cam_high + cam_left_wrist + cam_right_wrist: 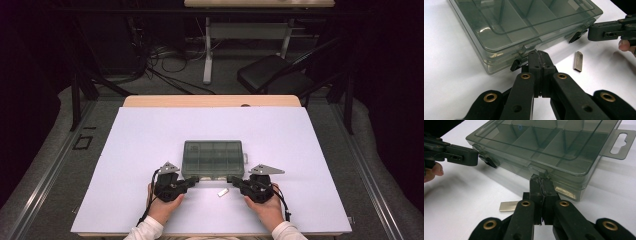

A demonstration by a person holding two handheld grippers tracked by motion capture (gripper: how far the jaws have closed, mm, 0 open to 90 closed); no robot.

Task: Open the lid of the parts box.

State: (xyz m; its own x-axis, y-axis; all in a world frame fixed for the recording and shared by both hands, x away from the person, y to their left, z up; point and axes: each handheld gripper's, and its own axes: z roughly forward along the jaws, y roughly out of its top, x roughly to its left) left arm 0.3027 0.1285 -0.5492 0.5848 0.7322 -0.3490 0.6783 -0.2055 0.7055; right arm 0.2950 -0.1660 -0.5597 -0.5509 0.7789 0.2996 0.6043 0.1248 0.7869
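Lab/studio, black drapes (30,75), floor cables (170,62), white-topped table (150,135)

The left gripper (539,58) had its two black jaws pressed together, tips at the front edge of a clear grey plastic box (524,27) with dividers inside, beside a small latch (515,65). The box lay closed on a white worktop (454,82). A small silver metal piece (578,61) lay nearby. The right gripper (599,31) reached toward the box's far latch (576,37).
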